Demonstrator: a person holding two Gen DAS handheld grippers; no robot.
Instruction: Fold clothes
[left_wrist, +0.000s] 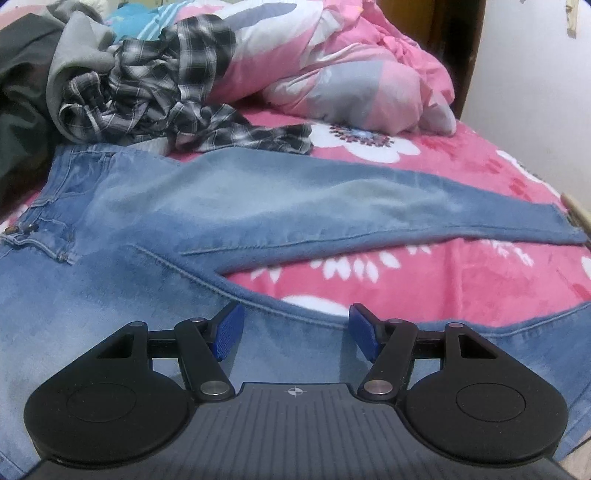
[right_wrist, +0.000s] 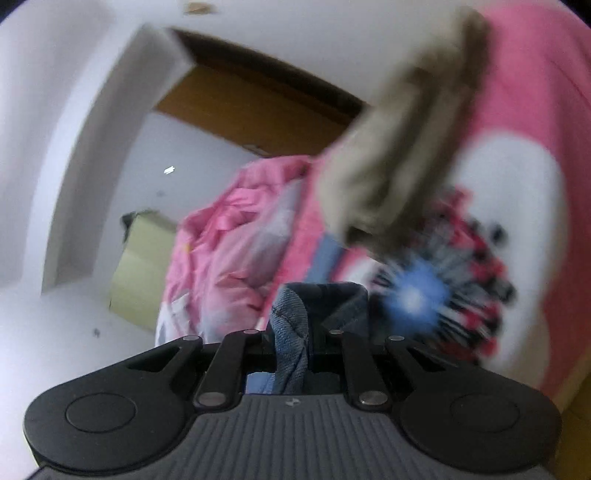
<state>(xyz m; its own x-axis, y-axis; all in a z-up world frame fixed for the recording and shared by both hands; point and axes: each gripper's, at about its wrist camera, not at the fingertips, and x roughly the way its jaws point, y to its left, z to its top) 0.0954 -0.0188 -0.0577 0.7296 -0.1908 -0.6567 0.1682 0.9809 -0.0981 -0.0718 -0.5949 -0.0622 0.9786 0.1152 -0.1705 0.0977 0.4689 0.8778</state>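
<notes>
Jeans (left_wrist: 207, 206) lay spread across the middle of the left view on the pink bedspread (left_wrist: 424, 280), legs parted, ready for folding. Left gripper (left_wrist: 295, 325) hovered over the near leg, jaws apart and empty. Right gripper (right_wrist: 291, 332) was clamped on a denim hem, probably to carry one leg over.

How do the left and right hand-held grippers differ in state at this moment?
The left hand-held gripper is open and empty above the jeans; the right hand-held gripper is shut on a bunch of that denim. The left view is sharp, the right blurred. Both have black linkages.
</notes>
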